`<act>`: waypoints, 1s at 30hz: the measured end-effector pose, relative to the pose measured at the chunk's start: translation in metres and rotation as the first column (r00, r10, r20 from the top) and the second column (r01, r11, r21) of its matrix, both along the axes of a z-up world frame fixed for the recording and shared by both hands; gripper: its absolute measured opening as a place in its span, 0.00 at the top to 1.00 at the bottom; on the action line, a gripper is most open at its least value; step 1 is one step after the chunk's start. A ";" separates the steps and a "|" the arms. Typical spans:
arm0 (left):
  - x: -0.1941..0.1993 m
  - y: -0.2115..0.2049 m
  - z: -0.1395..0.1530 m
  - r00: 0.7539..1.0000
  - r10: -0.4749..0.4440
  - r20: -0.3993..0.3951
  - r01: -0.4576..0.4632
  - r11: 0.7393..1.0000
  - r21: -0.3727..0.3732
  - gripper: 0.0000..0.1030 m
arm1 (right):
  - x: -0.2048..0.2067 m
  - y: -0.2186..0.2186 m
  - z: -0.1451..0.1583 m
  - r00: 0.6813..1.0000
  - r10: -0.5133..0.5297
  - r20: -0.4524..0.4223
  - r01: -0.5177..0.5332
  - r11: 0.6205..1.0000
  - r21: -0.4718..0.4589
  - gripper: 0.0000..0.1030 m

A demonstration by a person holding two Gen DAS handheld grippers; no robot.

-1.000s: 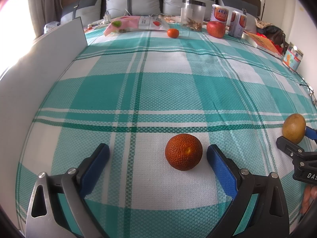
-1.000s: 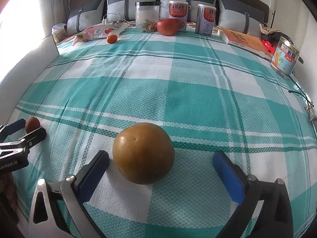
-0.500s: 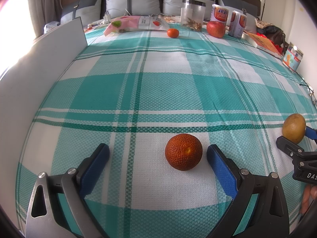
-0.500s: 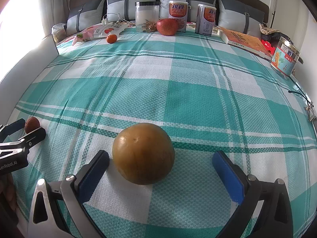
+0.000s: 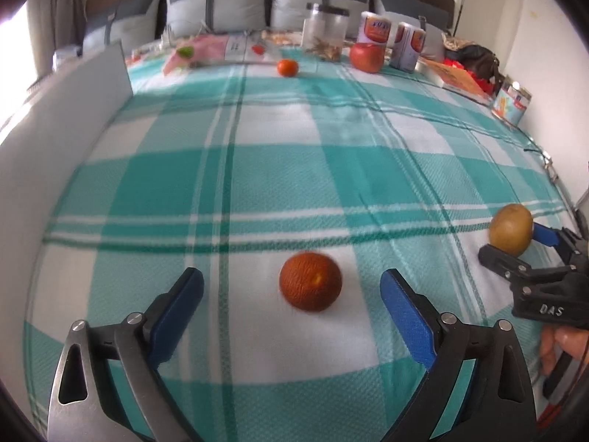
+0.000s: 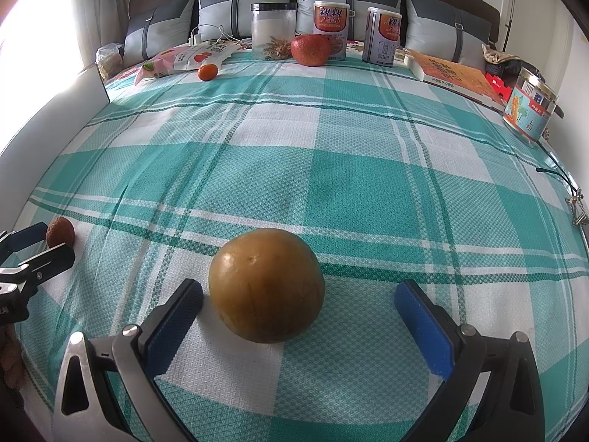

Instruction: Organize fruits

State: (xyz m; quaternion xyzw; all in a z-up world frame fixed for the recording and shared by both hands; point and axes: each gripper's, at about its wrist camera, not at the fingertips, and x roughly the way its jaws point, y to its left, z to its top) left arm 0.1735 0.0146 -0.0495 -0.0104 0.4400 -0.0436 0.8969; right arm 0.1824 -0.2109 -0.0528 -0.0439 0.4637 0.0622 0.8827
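Teal-and-white checked cloth (image 5: 331,169) covers the whole work surface in both views. Going left to right in the left wrist view: a grey board (image 5: 55,118) stands along the left edge, then the left gripper (image 5: 291,294) fills the lower middle with its blue pads spread wide and touching nothing. Between them, a little right of centre and just ahead of the pad tips, sits a rough, reddish-orange round fruit (image 5: 310,281) resting on the cloth. It is nearly spherical, so no long axis matters for the grasp. At the lower right of that frame the right gripper (image 5: 515,243) brackets a yellow-brown round fruit (image 5: 511,228).

In the right wrist view, the same left-to-right order holds: the reddish fruit shows small at the left edge, then the yellow-brown fruit lies large at lower centre, close against the left pad and well apart from the right pad, with the jaws wide and unloaded (nothing is lifted yet).

Along the top of both frames stand a small orange (image 6: 207,72), a clear jar (image 6: 273,31), a red apple-like fruit (image 6: 310,49) and two printed cans (image 6: 383,35).

Each fruit lies straight ahead of its own tool, so I judge closing needs only a short push forward, the right one also shifting slightly left to centre.
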 end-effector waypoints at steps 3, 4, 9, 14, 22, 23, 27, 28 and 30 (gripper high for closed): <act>0.005 -0.004 -0.002 1.000 0.004 -0.015 -0.003 1.000 0.007 0.71 | 0.000 -0.002 0.000 1.000 0.001 0.000 -0.001 1.000 0.013 0.00; 0.005 -0.004 -0.001 1.000 0.015 -0.013 -0.015 1.000 0.009 0.71 | -0.001 -0.004 0.000 1.000 0.004 0.000 -0.004 1.000 0.025 0.00; -0.012 0.017 0.006 0.997 0.062 -0.039 -0.065 0.995 -0.069 0.72 | -0.003 -0.026 0.013 1.000 -0.016 -0.026 0.020 0.984 0.177 0.02; -0.030 0.041 0.023 0.994 0.089 -0.070 -0.098 0.987 -0.125 0.72 | 0.006 -0.008 0.017 0.993 0.050 -0.106 -0.034 0.987 0.155 0.37; -0.073 0.103 0.123 0.990 0.133 0.037 -0.122 0.968 -0.221 0.72 | -0.006 0.045 0.055 0.986 0.166 -0.034 -0.159 0.976 0.151 0.53; -0.076 0.117 0.134 0.987 0.154 0.051 -0.139 0.965 -0.223 0.72 | -0.007 0.065 0.071 0.979 0.202 -0.011 -0.197 0.964 0.181 0.53; -0.083 0.190 0.159 0.955 0.292 0.058 -0.273 0.936 -0.224 0.72 | -0.014 0.152 0.119 0.926 0.374 0.052 -0.373 0.887 0.273 0.53; -0.085 0.210 0.159 0.940 0.338 0.054 -0.321 0.924 -0.206 0.71 | -0.018 0.178 0.129 0.904 0.422 0.065 -0.422 0.859 0.291 0.53; -0.087 0.243 0.151 0.911 0.410 0.032 -0.400 0.901 -0.171 0.71 | -0.024 0.239 0.145 0.846 0.526 0.080 -0.520 0.786 0.333 0.53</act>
